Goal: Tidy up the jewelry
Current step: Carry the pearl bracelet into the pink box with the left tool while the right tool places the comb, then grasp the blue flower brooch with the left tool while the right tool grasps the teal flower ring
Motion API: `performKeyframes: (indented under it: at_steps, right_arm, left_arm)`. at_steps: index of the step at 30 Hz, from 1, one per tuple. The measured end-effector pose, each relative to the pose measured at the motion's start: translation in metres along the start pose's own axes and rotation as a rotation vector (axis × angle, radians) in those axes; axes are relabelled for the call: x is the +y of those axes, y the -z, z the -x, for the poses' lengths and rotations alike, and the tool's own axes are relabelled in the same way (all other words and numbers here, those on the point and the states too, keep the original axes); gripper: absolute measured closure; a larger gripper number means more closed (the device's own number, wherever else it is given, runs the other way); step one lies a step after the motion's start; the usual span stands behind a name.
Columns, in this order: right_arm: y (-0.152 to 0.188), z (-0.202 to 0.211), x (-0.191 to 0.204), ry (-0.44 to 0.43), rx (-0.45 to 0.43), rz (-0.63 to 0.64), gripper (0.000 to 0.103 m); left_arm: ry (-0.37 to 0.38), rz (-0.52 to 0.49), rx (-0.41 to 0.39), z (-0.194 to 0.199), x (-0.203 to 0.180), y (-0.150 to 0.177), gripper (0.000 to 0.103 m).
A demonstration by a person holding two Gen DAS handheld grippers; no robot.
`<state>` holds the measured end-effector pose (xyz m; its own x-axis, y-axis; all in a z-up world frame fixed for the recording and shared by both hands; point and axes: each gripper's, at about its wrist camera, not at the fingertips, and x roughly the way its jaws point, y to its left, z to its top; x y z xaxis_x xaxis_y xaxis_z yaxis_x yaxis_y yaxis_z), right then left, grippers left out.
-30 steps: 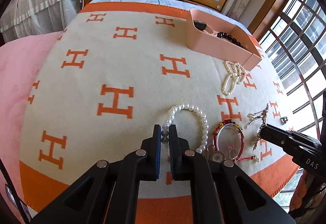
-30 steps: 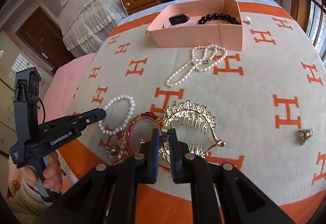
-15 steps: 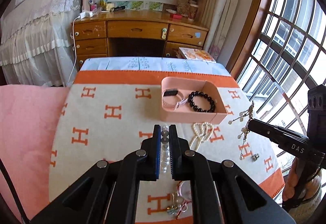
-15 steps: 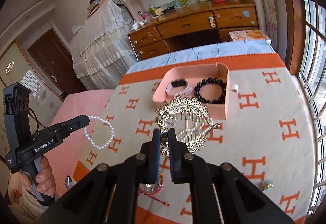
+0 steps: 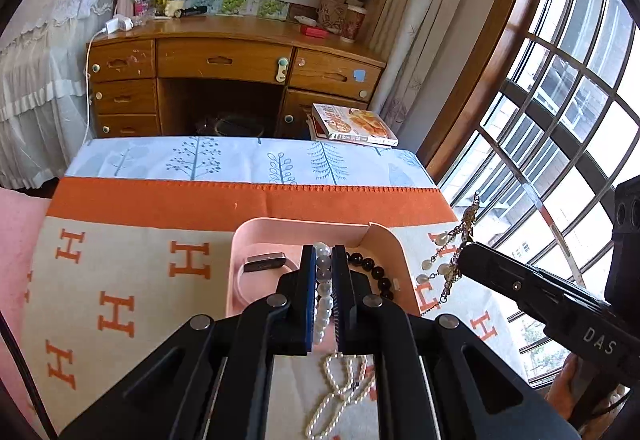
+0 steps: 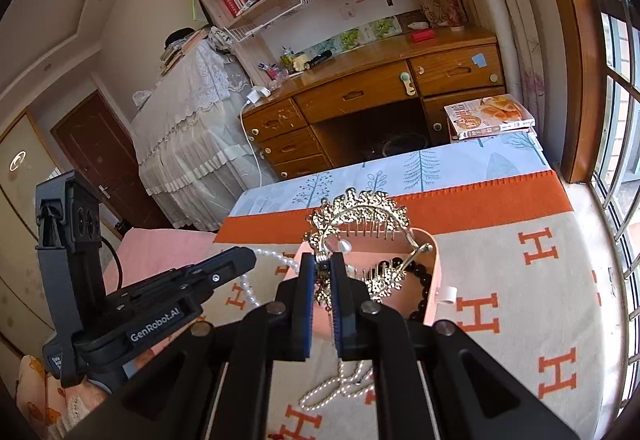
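My left gripper (image 5: 323, 254) is shut on a white pearl bracelet (image 5: 323, 296) and holds it over the pink tray (image 5: 240, 264). The tray holds a watch (image 5: 266, 263) and a black bead bracelet (image 5: 376, 274). My right gripper (image 6: 323, 260) is shut on a gold hair comb (image 6: 362, 209) and holds it above the same pink tray (image 6: 434, 268), to the right of the left gripper. The comb also shows hanging from the right gripper in the left wrist view (image 5: 456, 252). A long pearl necklace (image 5: 340, 396) lies on the blanket in front of the tray.
The bed carries a cream blanket with orange H marks (image 5: 120, 272). A wooden desk (image 5: 224, 67) stands beyond the bed's far end, with books (image 5: 352, 123) beside it. Windows (image 5: 560, 119) run along the right. The pearl necklace also shows in the right wrist view (image 6: 344, 388).
Both grippers have lifted their jewelry off the blanket and carried it forward to over the pink tray. The left still holds the pearl bracelet, the right the gold comb.
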<state>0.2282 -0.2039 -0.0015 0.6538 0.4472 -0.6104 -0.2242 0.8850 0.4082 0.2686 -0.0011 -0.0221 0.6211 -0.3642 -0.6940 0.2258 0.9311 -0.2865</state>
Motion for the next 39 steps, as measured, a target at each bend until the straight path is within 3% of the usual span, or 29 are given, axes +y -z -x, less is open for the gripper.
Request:
performKeyframes:
  at_steps: [7,10,12,14,15,17,22,24,33,37,39]
  right_arm:
    - [0.005,-0.039,-0.020,0.044,0.100,0.012,0.096]
    - [0.009,-0.055,-0.018,0.049,0.132,0.033,0.096]
    - [0.010,-0.067,-0.015,0.058,0.156,0.046,0.096]
    - [0.013,-0.080,-0.013,0.062,0.181,0.051,0.096]
    - [0.014,-0.087,-0.013,0.064,0.198,0.051,0.096]
    - [0.017,-0.101,-0.014,0.072,0.232,0.037,0.094]
    - [0.023,-0.110,-0.018,0.105,0.263,-0.009,0.093]
    - [0.026,-0.102,-0.020,0.093,0.260,-0.035,0.093]
    - [0.057,-0.019,-0.010,0.060,0.172,-0.046,0.092]
    - [0.083,0.022,-0.008,0.058,0.133,-0.061,0.077]
    - [0.096,0.042,-0.007,0.069,0.111,-0.054,0.075]
  left_arm:
    - [-0.016,0.017,0.133,-0.075,0.012,0.017,0.095]
    - [-0.031,0.036,0.134,-0.075,0.022,0.024,0.077]
    - [-0.056,0.050,0.101,-0.063,0.028,0.029,0.049]
    - [-0.047,0.067,0.063,-0.045,0.037,0.035,0.040]
    - [-0.060,0.075,0.051,-0.039,0.039,0.037,0.032]
    - [-0.105,0.085,0.017,-0.024,0.042,0.041,0.026]
    - [-0.128,0.077,-0.021,0.010,0.044,0.053,0.024]
    - [-0.146,0.059,-0.014,0.020,0.043,0.058,0.018]
    - [-0.139,0.074,0.006,0.072,0.038,0.094,0.017]
    - [-0.173,0.082,-0.005,0.099,0.036,0.111,0.017]
    - [-0.196,0.070,-0.013,0.112,0.033,0.120,0.017]
